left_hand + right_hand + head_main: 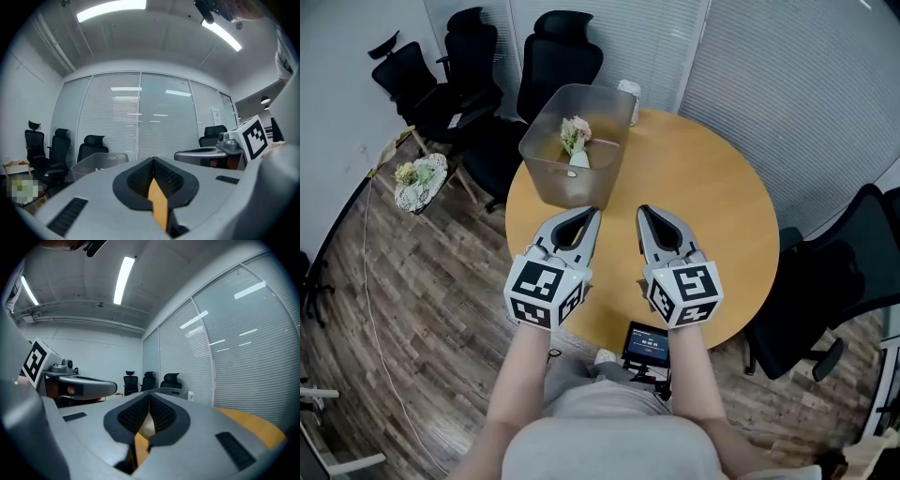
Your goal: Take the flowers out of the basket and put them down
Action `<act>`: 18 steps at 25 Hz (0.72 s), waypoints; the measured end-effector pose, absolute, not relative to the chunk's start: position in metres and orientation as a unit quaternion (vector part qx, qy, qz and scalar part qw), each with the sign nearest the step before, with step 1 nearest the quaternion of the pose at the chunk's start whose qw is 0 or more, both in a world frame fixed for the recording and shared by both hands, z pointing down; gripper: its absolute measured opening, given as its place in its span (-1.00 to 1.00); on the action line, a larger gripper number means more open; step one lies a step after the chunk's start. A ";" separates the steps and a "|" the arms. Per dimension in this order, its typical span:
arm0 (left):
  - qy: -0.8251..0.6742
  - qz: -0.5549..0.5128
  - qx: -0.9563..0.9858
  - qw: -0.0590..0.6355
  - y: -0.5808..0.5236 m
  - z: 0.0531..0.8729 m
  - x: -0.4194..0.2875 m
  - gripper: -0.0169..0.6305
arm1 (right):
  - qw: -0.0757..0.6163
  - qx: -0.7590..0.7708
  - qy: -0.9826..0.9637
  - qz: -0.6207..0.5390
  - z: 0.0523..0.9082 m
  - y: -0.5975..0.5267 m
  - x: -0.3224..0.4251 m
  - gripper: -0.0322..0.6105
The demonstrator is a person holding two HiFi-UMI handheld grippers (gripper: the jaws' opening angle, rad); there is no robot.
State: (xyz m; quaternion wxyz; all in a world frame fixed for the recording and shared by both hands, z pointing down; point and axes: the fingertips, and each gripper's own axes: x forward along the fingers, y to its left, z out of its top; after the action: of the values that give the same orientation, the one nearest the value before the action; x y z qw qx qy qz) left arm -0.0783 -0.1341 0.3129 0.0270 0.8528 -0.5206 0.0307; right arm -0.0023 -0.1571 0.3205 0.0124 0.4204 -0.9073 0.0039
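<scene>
A grey plastic basket (581, 111) stands at the far left of the round wooden table (703, 197). A small bunch of pale flowers (576, 139) lies inside it. My left gripper (595, 212) hovers over the table just in front of the basket, its jaws shut with nothing between them. My right gripper (643, 210) is beside it, also shut and empty. In the left gripper view the basket (98, 162) shows past the closed jaws, and the right gripper (211, 154) is off to the right. The right gripper view shows the left gripper (79, 386) at the left.
A white cup (630, 92) stands behind the basket. Black office chairs (459, 75) crowd the back left, and another chair (853, 281) is at the right. A second flower bundle (420, 180) rests on a wooden stand left of the table. A small screen (646, 343) sits below the near table edge.
</scene>
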 end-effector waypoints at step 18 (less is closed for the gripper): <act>-0.484 0.050 0.871 0.064 -0.255 0.302 -0.121 -0.94 | 0.067 0.414 -0.908 -0.011 0.318 -0.234 -0.043 -0.82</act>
State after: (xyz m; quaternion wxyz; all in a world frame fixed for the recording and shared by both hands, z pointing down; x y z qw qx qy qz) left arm -0.1207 -0.2552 0.3018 0.0638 0.8715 -0.4838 0.0497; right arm -0.0434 -0.2336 0.3178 0.0667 0.4137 -0.9079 -0.0106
